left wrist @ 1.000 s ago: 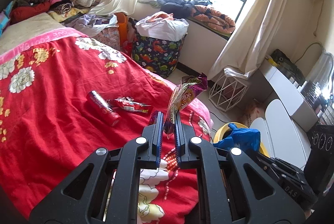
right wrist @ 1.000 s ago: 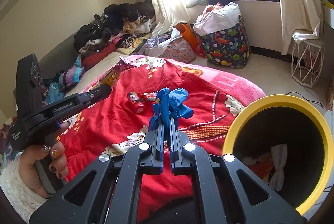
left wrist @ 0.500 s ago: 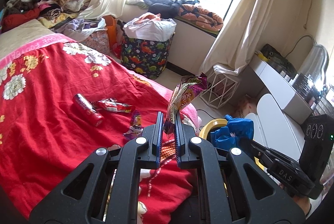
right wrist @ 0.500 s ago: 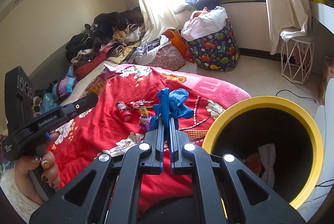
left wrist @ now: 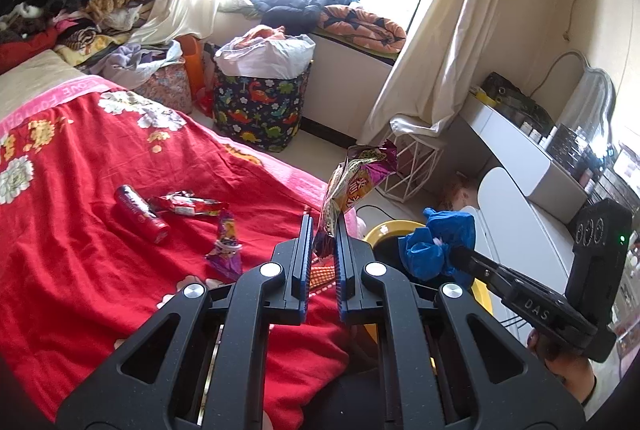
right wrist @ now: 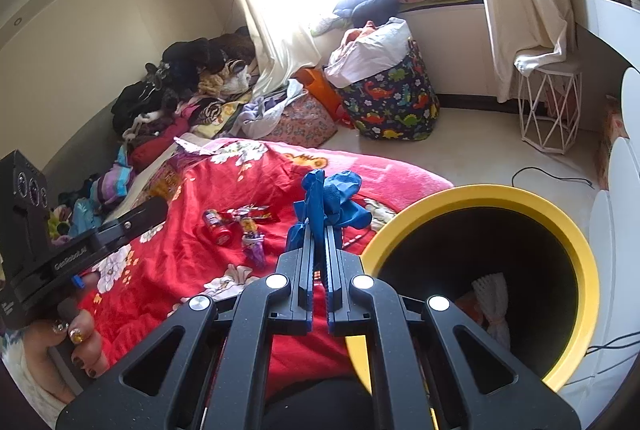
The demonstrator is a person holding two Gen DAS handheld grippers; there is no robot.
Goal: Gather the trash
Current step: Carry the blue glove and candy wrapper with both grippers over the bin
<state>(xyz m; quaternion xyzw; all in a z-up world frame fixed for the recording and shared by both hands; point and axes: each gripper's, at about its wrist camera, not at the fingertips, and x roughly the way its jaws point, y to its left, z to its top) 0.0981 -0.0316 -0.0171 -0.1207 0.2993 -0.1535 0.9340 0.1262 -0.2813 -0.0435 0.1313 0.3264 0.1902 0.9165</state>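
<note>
Left wrist view: the left tongs are pressed onto the lower end of a crumpled snack wrapper, which stands up above the fingertips, held over the edge of the bed. On the red blanket lie more pieces of trash: a red can on its side, a red wrapper just beside it, and a purple wrapper nearer the tongs. To the right, the right tongs carry a blue glove above the yellow rim of the bin, which is mostly hidden here.

Right wrist view: the right tongs pinch the blue glove between closed fingers, just left of the bin. The bin's dark interior already holds some scraps, among them a white mesh piece. The red can and the wrappers remain on the blanket beyond.

Step in hand, as judged: carrying two held pieces to the bin. The next move calls for bringing each pair of tongs over the bin's mouth and spreading the fingers there so that glove and wrapper fall inside, clear of the rim; the can and wrappers on the bed remain to be collected.
</note>
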